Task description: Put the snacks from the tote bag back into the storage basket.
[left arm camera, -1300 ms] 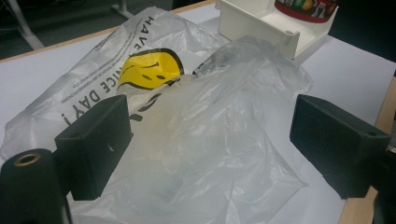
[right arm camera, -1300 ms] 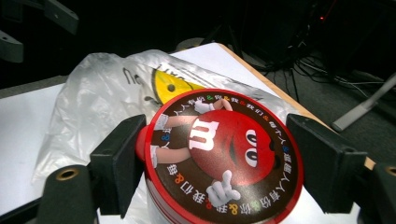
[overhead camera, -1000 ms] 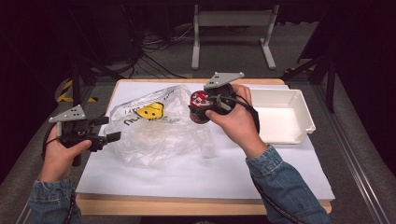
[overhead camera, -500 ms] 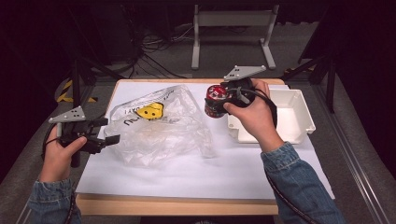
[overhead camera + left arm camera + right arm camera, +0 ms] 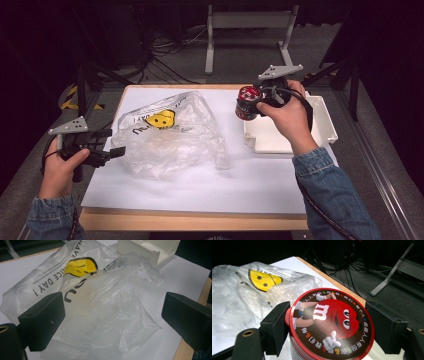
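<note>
A round tin [image 5: 247,102] with a red cartoon candy lid [image 5: 332,317] hangs above the left edge of a white tray [image 5: 322,131]. My right gripper [image 5: 251,106] is shut on it, one pad on each side of the lid. A crumpled clear plastic bag [image 5: 167,135] with a yellow smiley and black lettering lies in the middle of the table. At the bag's left edge, my left gripper [image 5: 117,152] is open and its jaws have just been opening. In the left gripper view the bag [image 5: 100,302] lies ahead of the wide-apart jaws, and the pads do not press it.
A white sheet [image 5: 240,185] covers the wooden table, whose front edge [image 5: 190,220] shows bare. Beyond the far edge are a grey metal stand [image 5: 250,22] and floor cables [image 5: 165,47]. The tray's corner [image 5: 150,250] lies past the bag in the left gripper view.
My right hand has carried the tin to the right and a little farther away, from beside the bag to over the tray's left edge. The left hand has stayed put.
</note>
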Tool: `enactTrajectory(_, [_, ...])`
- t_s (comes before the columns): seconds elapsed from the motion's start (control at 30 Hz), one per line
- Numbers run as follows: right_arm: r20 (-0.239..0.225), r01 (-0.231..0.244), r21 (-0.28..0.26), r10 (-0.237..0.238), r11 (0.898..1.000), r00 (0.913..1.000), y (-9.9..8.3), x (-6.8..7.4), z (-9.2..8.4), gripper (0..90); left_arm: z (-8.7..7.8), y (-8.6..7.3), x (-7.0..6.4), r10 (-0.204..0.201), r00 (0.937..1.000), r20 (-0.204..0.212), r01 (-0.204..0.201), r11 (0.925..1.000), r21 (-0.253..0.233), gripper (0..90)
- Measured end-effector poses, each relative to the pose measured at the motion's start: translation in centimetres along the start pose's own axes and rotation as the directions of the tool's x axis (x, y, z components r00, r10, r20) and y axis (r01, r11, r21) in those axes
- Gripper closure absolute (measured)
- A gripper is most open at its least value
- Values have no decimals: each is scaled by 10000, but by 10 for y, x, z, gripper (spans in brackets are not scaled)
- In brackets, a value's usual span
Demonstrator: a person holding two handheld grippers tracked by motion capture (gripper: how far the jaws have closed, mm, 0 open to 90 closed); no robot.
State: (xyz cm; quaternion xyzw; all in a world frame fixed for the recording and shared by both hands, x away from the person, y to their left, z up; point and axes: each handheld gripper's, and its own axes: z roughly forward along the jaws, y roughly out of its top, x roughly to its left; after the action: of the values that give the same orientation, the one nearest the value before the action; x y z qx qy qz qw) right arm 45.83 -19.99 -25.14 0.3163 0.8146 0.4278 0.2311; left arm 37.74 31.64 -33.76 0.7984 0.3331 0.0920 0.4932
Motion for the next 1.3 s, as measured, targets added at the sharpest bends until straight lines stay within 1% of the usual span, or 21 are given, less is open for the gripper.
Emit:
enactTrajectory(0.03, [0, 0, 0, 0, 10000, 10000, 0, 0, 0, 233, 0, 0, 0, 0, 10000, 0, 0, 10000, 0, 59])
enactTrajectory(0.07, [72, 42, 36, -43, 10000, 10000, -2, -6, -1, 233, -1, -2, -1, -89, 10000, -28, 89, 10000, -19, 59])
enactTrajectory(0.13, [171, 54, 73, -55, 10000, 9998, -3, -12, -2, 233, -2, -2, -1, -106, 9999, -62, 106, 9999, -22, 59])
enactTrajectory(0.17, [171, 54, 73, -55, 10000, 9998, -3, -12, -2, 233, -3, -3, 0, -70, 9999, -87, 69, 10000, -26, 59])
enactTrajectory(0.2, [288, 91, 124, -94, 9999, 9995, -5, -18, -2, 233, -5, -4, -1, -100, 9999, -96, 100, 9999, -18, 59])
enactTrajectory(0.37, [555, 102, 243, -115, 9997, 9984, -11, -31, -2, 234, -9, -7, -2, -164, 9997, -189, 163, 9999, -39, 59])
enactTrajectory(0.57, [726, 53, 364, -79, 9993, 9973, -19, -46, 1, 233, -11, -8, -3, -220, 9995, -233, 219, 9998, -29, 59])
enactTrajectory(0.63, [743, 56, 366, -83, 9993, 9972, -21, -48, 2, 233, -11, -9, -2, -208, 9995, -226, 208, 9998, -27, 59])
enactTrajectory(0.67, [775, 134, 392, -165, 9991, 9969, -23, -51, 4, 233, -11, -9, -2, -194, 9995, -234, 194, 9998, -26, 59])
enactTrajectory(0.73, [780, 143, 435, -177, 9990, 9968, -27, -55, 6, 233, -10, -9, -2, -204, 9995, -249, 203, 9998, -25, 59])
enactTrajectory(0.83, [811, 135, 504, -176, 9986, 9965, -32, -59, 10, 234, -9, -8, -2, -169, 9997, -203, 169, 9999, -13, 59])
enactTrajectory(0.87, [805, 164, 529, -206, 9985, 9965, -34, -61, 11, 233, -9, -8, -3, -223, 9995, -212, 223, 9998, -3, 59])
enactTrajectory(0.9, [799, 139, 545, -182, 9984, 9966, -35, -61, 13, 233, -8, -7, -2, -145, 9997, -206, 145, 9999, -11, 59])
enactTrajectory(1.0, [719, 71, 506, -108, 9987, 9974, -41, -64, 17, 233, -7, -7, -2, -155, 9997, -169, 155, 9999, 4, 59])
enactTrajectory(1.07, [647, 131, 419, -158, 9990, 9978, -46, -66, 21, 234, -6, -7, -2, -138, 9997, -179, 139, 9999, 34, 59])
enactTrajectory(1.13, [680, 244, 382, -269, 9990, 9973, -50, -67, 25, 233, -6, -6, -2, -146, 9998, -162, 147, 9999, 46, 59])
enactTrajectory(1.3, [682, 228, 523, -264, 9984, 9973, -59, -69, 35, 234, -5, -6, -1, -106, 9998, -150, 106, 9999, 52, 59])
